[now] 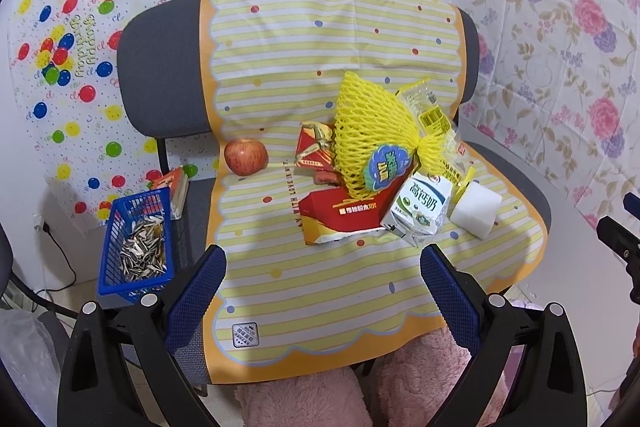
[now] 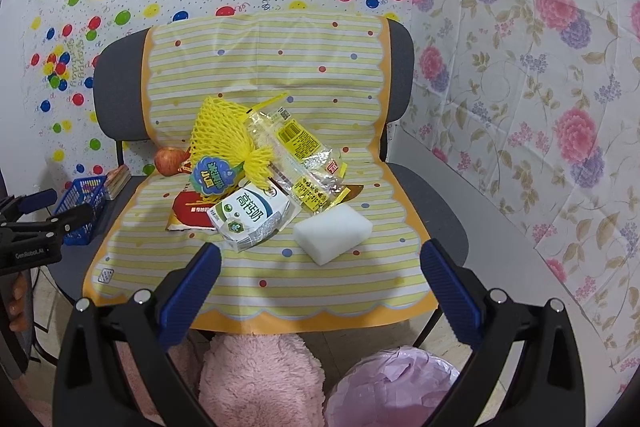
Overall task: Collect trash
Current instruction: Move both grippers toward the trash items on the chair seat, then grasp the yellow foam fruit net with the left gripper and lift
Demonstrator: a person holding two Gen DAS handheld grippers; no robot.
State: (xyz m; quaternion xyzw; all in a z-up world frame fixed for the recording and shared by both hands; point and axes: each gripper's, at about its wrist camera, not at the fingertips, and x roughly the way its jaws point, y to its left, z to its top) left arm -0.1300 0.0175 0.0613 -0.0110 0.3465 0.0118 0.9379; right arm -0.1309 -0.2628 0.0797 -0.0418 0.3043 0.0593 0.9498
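A heap of trash lies on a yellow striped mat (image 1: 320, 287) (image 2: 320, 283) spread over a grey chair: a yellow foam net (image 1: 368, 131) (image 2: 222, 131), a milk carton (image 1: 420, 205) (image 2: 250, 215), a red box (image 1: 344, 215) (image 2: 190, 211), a clear yellow-printed wrapper (image 1: 430, 115) (image 2: 304, 151) and a white foam block (image 1: 476, 209) (image 2: 334, 231). My left gripper (image 1: 324, 267) is open above the mat's front, short of the heap. Open too, my right gripper (image 2: 320, 263) hovers just before the white block. Nothing is held.
A red apple (image 1: 246, 155) (image 2: 170, 159) sits left of the heap. A blue basket (image 1: 136, 243) (image 2: 82, 199) of seed shells stands on the chair's left side. A bin lined with a pink bag (image 2: 394, 387) is below right. Pink fluffy legs (image 1: 304, 403) are beneath.
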